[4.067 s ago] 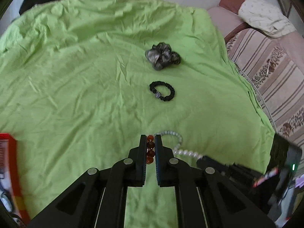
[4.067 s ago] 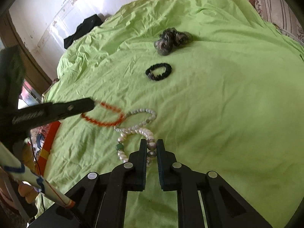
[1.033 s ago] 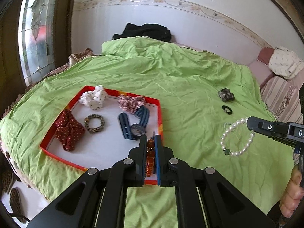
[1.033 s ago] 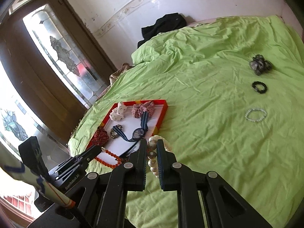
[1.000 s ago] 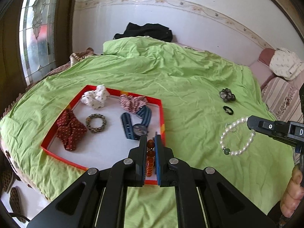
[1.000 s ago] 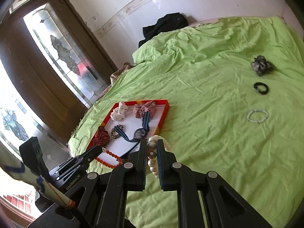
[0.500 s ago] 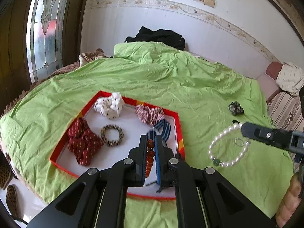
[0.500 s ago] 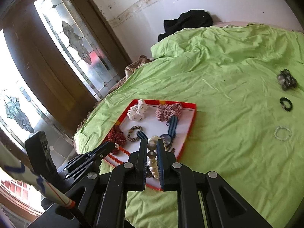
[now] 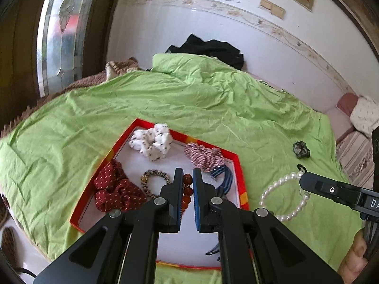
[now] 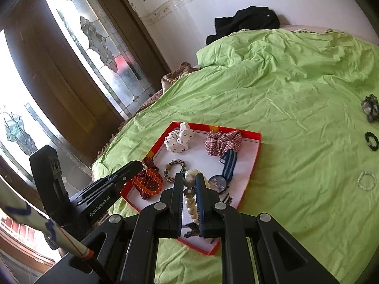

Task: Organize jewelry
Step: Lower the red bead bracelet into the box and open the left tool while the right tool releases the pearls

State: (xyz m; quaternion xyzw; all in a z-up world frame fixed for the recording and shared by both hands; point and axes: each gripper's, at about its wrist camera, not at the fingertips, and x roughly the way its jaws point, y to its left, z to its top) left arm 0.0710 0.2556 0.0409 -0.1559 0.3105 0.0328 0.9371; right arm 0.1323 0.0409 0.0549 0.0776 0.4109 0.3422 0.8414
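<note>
A: Left gripper (image 9: 187, 184)?
B: I see it clamped on the orange-brown round-bead bracelet (image 9: 187, 193), hanging over the red-rimmed white-floored shallow tray (image 9: 239, 165).
A: Right gripper (image 10: 189, 187)?
B: Closed on the white pearl-bead bracelet (image 10: 190, 201), above the tray's near edge. I also see a second small pearl bracelet (image 10: 366, 181) on the green bedsheet (image 10: 296, 118), well apart.

Red-rimmed tray (image 9: 239, 165), lime-green sheet (image 9: 213, 108)
</note>
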